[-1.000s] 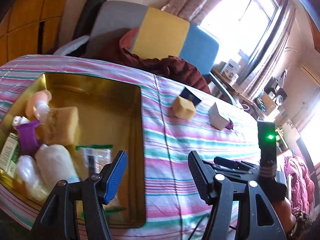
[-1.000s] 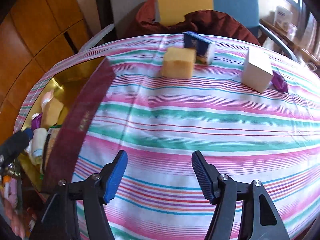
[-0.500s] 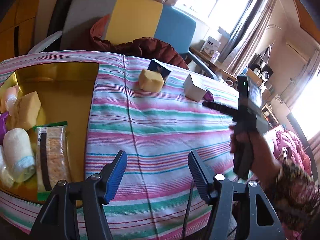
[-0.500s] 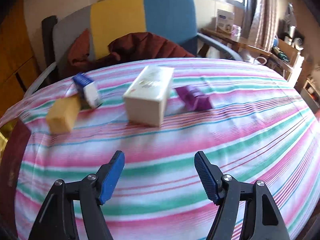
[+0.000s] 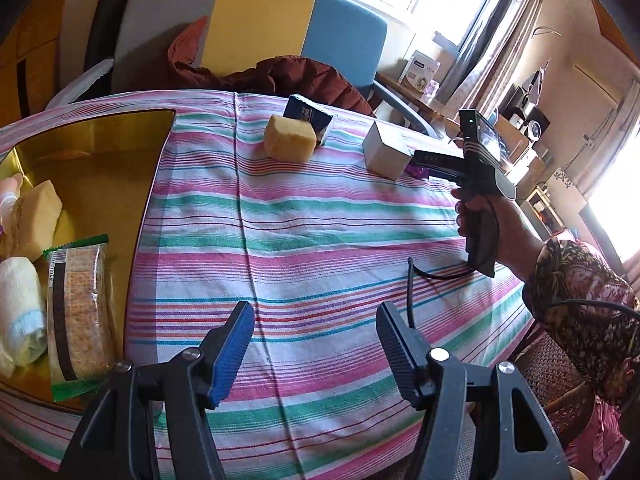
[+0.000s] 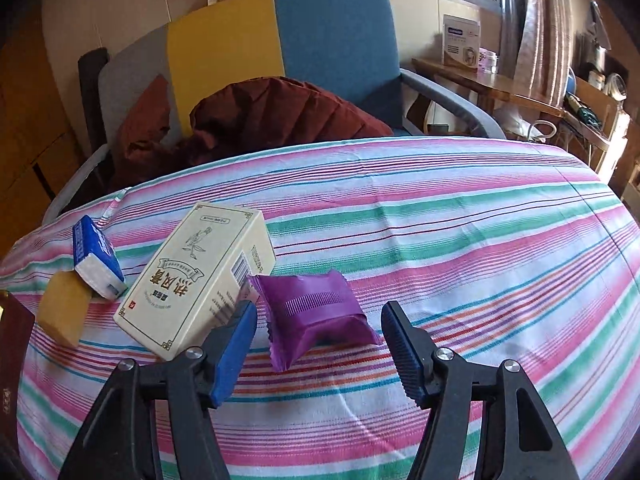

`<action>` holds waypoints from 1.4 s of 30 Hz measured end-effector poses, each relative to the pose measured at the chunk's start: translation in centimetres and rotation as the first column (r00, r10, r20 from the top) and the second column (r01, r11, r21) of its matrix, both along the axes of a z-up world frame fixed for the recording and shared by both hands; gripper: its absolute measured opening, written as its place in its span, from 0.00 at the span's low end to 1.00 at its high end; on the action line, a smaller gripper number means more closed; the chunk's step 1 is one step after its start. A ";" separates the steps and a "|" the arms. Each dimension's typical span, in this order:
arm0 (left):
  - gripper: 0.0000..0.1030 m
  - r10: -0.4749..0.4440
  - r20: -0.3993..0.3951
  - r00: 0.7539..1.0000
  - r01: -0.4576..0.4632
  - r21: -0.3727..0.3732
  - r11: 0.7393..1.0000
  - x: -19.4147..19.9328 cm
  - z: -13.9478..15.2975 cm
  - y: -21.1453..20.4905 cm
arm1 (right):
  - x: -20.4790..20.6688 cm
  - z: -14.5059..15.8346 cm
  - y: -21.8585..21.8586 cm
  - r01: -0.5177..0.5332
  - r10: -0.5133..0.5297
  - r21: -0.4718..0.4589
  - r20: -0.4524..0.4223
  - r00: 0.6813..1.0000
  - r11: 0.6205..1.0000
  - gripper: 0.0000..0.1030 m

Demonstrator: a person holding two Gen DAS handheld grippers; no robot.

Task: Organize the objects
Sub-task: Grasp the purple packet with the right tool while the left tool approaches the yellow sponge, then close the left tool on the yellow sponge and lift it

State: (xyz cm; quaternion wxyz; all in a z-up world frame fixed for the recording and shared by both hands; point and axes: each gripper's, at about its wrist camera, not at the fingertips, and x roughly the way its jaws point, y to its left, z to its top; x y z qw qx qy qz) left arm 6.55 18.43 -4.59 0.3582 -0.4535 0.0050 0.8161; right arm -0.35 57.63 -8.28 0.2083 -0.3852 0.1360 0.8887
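1. Your right gripper (image 6: pixel 316 350) is closing; the purple packet (image 6: pixel 316 312) lies between its jaws, not yet pinched, at lower centre.
2. Your left gripper (image 5: pixel 314 350) gapes empty over the striped cloth (image 5: pixel 320 240).
3. The cream box (image 6: pixel 196 280) touches the packet's left side.
4. The gold tin (image 5: pixel 148 216) sits at the left edge.

Large Chinese characters, seen inverted, are printed on the cream carton (image 6: pixel 196 280); its smaller print is illegible.

left gripper (image 5: pixel 316 344): black frame, blue ribbed pads, silver screws | right gripper (image 6: pixel 318 344): same, black cable | sleeve (image 5: pixel 580 300): dark floral print
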 end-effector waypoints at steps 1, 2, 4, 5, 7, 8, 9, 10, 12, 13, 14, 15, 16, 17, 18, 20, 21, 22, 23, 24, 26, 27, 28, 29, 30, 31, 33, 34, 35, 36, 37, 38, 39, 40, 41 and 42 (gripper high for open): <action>0.62 -0.001 0.002 1.000 0.001 -0.005 1.000 0.0 -0.1 0.1 | -0.1 -0.4 0.2 -0.003 0.003 0.003 0.009 1.000 1.000 0.57; 0.62 -0.002 0.005 1.000 0.002 -0.010 1.000 -0.1 -0.2 0.3 | -0.3 -0.8 0.5 -0.002 0.002 -0.011 0.017 1.000 1.000 0.54; 0.62 -0.004 0.010 1.000 0.004 -0.017 1.000 -0.2 -0.4 0.6 | -0.4 -1.4 1.0 0.009 -0.009 -0.045 0.013 1.000 0.999 0.50; 0.62 -0.005 0.013 1.000 0.005 -0.021 1.000 -0.3 -0.4 0.7 | -0.4 -1.4 1.0 0.012 -0.012 -0.048 0.003 1.000 0.999 0.50; 0.62 -0.005 0.019 1.000 0.005 -0.026 1.000 -0.6 -0.6 1.1 | -0.3 -1.4 0.8 0.008 -0.008 -0.040 -0.003 1.000 0.999 0.49; 0.62 -0.004 0.023 1.000 0.004 -0.026 1.000 -0.8 -0.6 1.3 | -0.3 -1.4 0.7 0.007 -0.007 -0.032 -0.005 1.000 0.999 0.48; 0.62 -0.001 0.026 1.000 0.002 -0.026 1.000 -1.0 -0.6 1.5 | -0.3 -1.4 0.5 0.007 -0.007 -0.023 -0.006 1.000 1.000 0.48; 0.62 0.002 0.028 1.000 -0.002 -0.026 1.000 -1.3 -0.6 1.8 | -0.4 -1.4 0.4 0.009 -0.009 -0.014 -0.004 1.000 1.000 0.47; 0.62 0.006 0.027 1.000 -0.005 -0.022 1.000 -1.8 -0.4 2.3 | -0.2 -1.3 0.2 0.013 -0.013 0.002 -0.001 1.000 1.000 0.46; 0.62 0.008 0.023 1.000 -0.008 -0.021 1.000 -2.3 -0.3 2.7 | -0.1 -1.3 0.1 0.020 -0.020 0.013 0.001 1.000 1.000 0.46; 0.62 0.013 0.018 1.000 -0.012 -0.023 1.000 -2.7 -0.1 3.1 | 0.1 -1.2 0.0 0.033 -0.033 0.024 0.003 0.999 0.999 0.46; 0.62 0.018 0.012 1.000 -0.018 -0.023 1.000 -3.2 0.1 3.5 | 0.2 -1.2 0.0 0.045 -0.046 0.032 0.003 0.999 0.998 0.45; 0.62 0.025 0.009 1.000 -0.024 -0.025 0.999 -3.8 0.2 3.9 | 0.4 -1.1 0.1 0.061 -0.061 0.038 -0.001 0.998 0.997 0.45; 0.62 0.034 0.007 0.999 -0.033 -0.029 0.999 -4.5 0.3 4.4 | 0.6 -1.0 0.1 0.075 -0.075 0.042 -0.006 0.997 0.996 0.45; 0.62 0.041 0.006 0.999 -0.041 -0.030 0.999 -5.2 0.4 4.9 | 0.9 -0.9 0.2 0.088 -0.088 0.042 -0.014 0.996 0.995 0.45; 0.64 0.050 -0.006 0.999 -0.050 -0.039 0.998 -6.8 0.4 6.0 | 1.4 -0.7 0.3 0.111 -0.110 0.044 -0.030 0.993 0.993 0.45; 0.66 0.055 -0.010 0.998 -0.055 -0.052 0.997 -7.5 0.3 6.7 | 1.7 -0.5 0.2 0.122 -0.120 0.046 -0.038 0.992 0.992 0.45; 0.66 0.061 -0.010 0.998 -0.061 -0.065 0.996 -8.5 0.2 7.4 | 1.9 -0.4 0.2 0.130 -0.128 0.050 -0.044 0.991 0.990 0.45; 0.66 0.066 -0.014 0.998 -0.067 -0.077 0.995 -9.3 0.1 8.0 | 2.1 -0.3 0.0 0.138 -0.135 0.058 -0.051 0.989 0.989 0.45; 0.66 0.069 -0.019 0.997 -0.070 -0.090 0.993 -10.0 -0.1 8.6 | 2.2 -0.1 -0.1 0.143 -0.139 0.064 -0.057 0.989 0.988 0.45; 0.67 0.079 -0.029 0.996 -0.082 -0.128 0.988 -11.7 -0.4 10.0 | 2.3 0.2 -0.2 0.148 -0.143 0.080 -0.070 0.987 0.986 0.45; 0.67 0.086 -0.032 0.996 -0.090 -0.138 0.986 -12.5 -0.6 10.6 | 2.4 0.2 -0.3 0.151 -0.145 0.087 -0.074 0.987 0.985 0.45; 0.67 0.093 -0.032 0.995 -0.097 -0.139 0.986 -13.3 -0.7 11.1 | 2.4 0.3 -0.4 0.152 -0.145 0.090 -0.077 0.986 0.984 0.45; 0.67 0.101 -0.036 0.994 -0.105 -0.145 0.984 -14.0 -0.8 11.7 | 2.4 0.3 -0.4 0.153 -0.146 0.091 -0.078 0.986 0.984 0.45; 0.67 0.107 -0.045 0.993 -0.113 -0.156 0.981 -14.6 -0.9 12.2 | 2.4 0.3 -0.3 0.158 -0.151 0.092 -0.079 0.985 0.983 0.45; 0.67 0.108 -0.055 0.993 -0.116 -0.163 0.980 -15.2 -1.1 12.8 | 2.4 0.2 -0.2 0.160 -0.153 0.090 -0.080 0.985 0.983 0.45; 0.67 0.112 -0.076 0.991 -0.125 -0.191 0.974 -16.2 -1.5 14.0 | 2.5 0.1 0.0 0.164 -0.157 0.082 -0.081 0.984 0.983 0.45; 0.67 0.113 -0.079 0.990 -0.127 -0.201 0.971 -16.7 -1.8 14.6 | 2.5 0.1 0.1 0.169 -0.163 0.079 -0.082 0.983 0.982 0.45; 0.67 0.113 -0.078 0.991 -0.126 -0.205 0.971 -17.2 -2.1 15.0 | 2.5 0.1 0.2 0.173 -0.167 0.077 -0.082 0.983 0.982 0.45; 0.67 0.114 -0.085 0.990 -0.130 -0.213 0.968 -17.5 -2.4 15.4 | 2.5 0.0 0.2 0.174 -0.168 0.074 -0.083 0.982 0.982 0.45; 0.67 0.115 -0.098 0.988 -0.135 -0.224 0.965 -17.8 -2.7 15.7 | 2.6 0.0 0.2 0.176 -0.170 0.073 -0.084 0.982 0.982 0.45; 0.67 0.115 -0.113 0.987 -0.139 -0.234 0.962 -18.0 -3.0 15.9 | 2.6 0.0 0.3 0.180 -0.174 0.073 -0.084 0.981 0.981 0.45; 0.67 0.119 -0.131 0.984 -0.148 -0.240 0.959 -18.1 -3.3 16.0 | 2.6 0.0 0.3 0.181 -0.175 0.073 -0.084 0.981 0.981 0.45; 0.66 0.127 -0.149 0.981 -0.160 -0.234 0.959 -18.2 -3.6 15.9 | 2.6 -0.1 0.3 0.181 -0.175 0.072 -0.083 0.981 0.981 0.45; 0.64 0.138 -0.162 0.977 -0.173 -0.222 0.960 -18.1 -3.9 15.6 | 2.6 -0.1 0.3 0.183 -0.177 0.072 -0.082 0.981 0.981 0.46; 0.62 0.145 -0.166 0.975 -0.179 -0.208 0.962 -18.1 -4.3 15.3 | 2.6 -0.1 0.3 0.185 -0.179 0.073 -0.081 0.981 0.980 0.45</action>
